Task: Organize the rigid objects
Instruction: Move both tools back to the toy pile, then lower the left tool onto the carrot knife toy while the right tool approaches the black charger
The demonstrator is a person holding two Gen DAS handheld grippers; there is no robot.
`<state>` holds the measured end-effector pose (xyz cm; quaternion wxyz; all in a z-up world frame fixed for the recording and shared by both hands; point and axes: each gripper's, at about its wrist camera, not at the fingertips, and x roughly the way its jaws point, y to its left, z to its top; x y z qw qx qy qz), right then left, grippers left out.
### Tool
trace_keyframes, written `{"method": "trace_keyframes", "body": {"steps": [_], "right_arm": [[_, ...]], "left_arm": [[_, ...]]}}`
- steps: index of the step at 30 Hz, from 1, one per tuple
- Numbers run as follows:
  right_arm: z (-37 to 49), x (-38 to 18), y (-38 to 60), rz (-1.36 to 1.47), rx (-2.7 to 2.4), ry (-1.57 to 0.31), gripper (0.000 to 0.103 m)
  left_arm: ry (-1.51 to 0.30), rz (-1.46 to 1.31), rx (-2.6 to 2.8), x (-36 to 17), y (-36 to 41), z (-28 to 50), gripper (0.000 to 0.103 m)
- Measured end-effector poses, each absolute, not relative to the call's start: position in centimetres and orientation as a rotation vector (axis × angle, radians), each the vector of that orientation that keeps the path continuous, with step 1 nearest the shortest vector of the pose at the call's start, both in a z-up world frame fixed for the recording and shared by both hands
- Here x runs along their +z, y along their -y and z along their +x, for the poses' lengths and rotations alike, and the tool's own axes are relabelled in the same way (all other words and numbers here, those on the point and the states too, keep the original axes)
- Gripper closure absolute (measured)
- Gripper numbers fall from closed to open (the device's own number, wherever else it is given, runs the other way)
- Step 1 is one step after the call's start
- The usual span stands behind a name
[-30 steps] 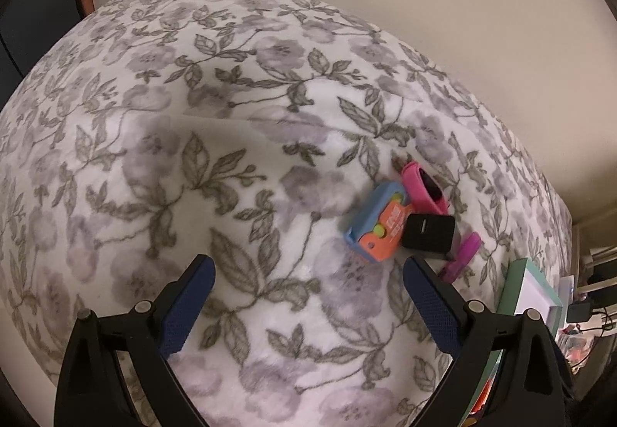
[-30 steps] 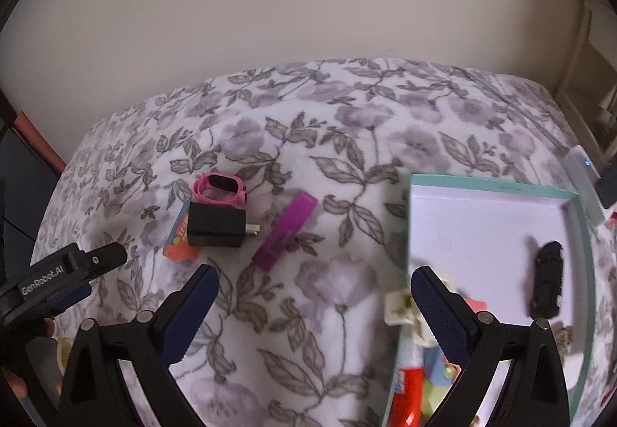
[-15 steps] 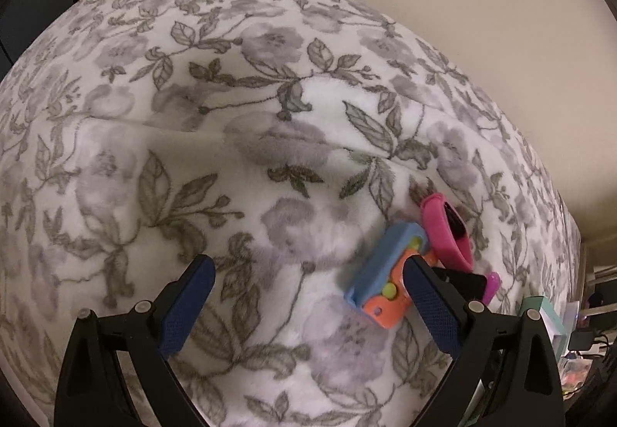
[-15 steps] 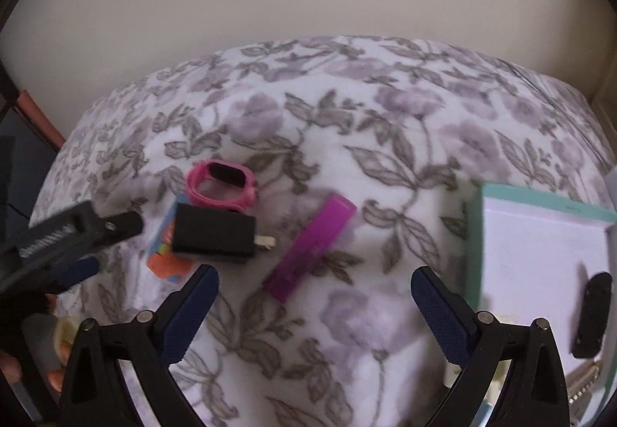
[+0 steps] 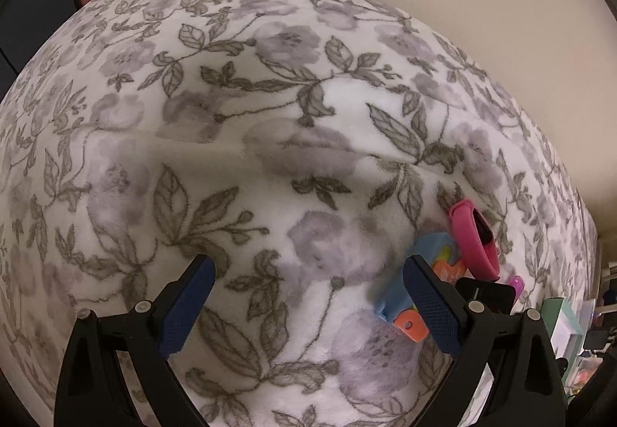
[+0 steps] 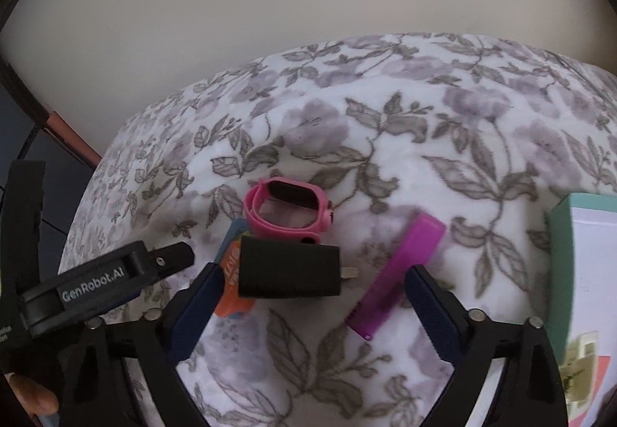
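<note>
We see a bed covered in a white fleece blanket with grey-purple flowers (image 6: 385,126). On it sits a cluster of small rigid things: a black boxy wall charger with metal prongs (image 6: 289,271), lying on a blue-and-orange plastic toy (image 6: 231,273), with a pink rubber wristband with a dark screen (image 6: 287,209) touching just behind it. A flat magenta plastic bar (image 6: 401,269) lies just right of the charger, tilted. A teal-rimmed white box (image 6: 561,261) sits at the right edge.

Right gripper (image 6: 308,284) hovers over the charger and bar, fingers (image 6: 428,303) spread and just now closing a little, pinching nothing; the charger sits between them, untouched.

Left gripper (image 5: 308,280) hangs over bare blanket, fingers (image 5: 189,292) spread wide, empty; its right finger overlaps the toy (image 5: 397,296) in view, and we cannot tell about contact. The wristband (image 5: 474,238) lies beyond.
</note>
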<state>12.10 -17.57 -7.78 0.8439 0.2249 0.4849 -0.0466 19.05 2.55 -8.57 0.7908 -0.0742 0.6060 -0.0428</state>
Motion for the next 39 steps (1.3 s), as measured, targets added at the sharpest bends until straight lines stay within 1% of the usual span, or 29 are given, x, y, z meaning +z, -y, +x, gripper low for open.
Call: {"method": "trace_keyframes", "body": {"steps": [3, 5, 7, 11, 12, 17, 29, 39], "right_arm": [[12.3, -7.7, 17.1, 0.47, -0.084, -1.009, 0.019], [12.5, -7.8, 16.9, 0.473, -0.076, -1.009, 0.021], [12.5, -7.9, 16.8, 0.48, -0.065, -1.01, 0.027], [12.5, -8.1, 16.9, 0.493, -0.071, -1.01, 0.031], [12.5, -8.2, 17.0, 0.495, -0.076, -1.008, 0.035], [12.4, -7.8, 17.3, 0.517, -0.061, -0.986, 0.044], [12.1, -7.8, 18.2, 0.559, -0.061, -0.983, 0.044], [11.4, -7.5, 21.4, 0.577, -0.16, -1.004, 0.044]], "left_arm": [[-1.317, -0.17, -0.091, -9.0, -2.3, 19.3, 0.005], [-1.323, -0.178, -0.089, -9.2, -2.3, 19.4, 0.005], [-1.326, -0.182, -0.084, -9.4, -2.6, 19.3, 0.005], [-1.338, -0.202, -0.085, -9.5, -3.2, 19.3, 0.005], [-1.34, -0.204, -0.088, -9.5, -3.1, 19.3, 0.005], [-1.347, -0.21, -0.11, -9.4, -3.2, 19.2, 0.005], [-1.344, -0.187, -0.172, -9.2, -1.3, 19.2, 0.005], [-1.338, -0.12, -0.227, -9.4, 0.8, 18.7, 0.005]]}}
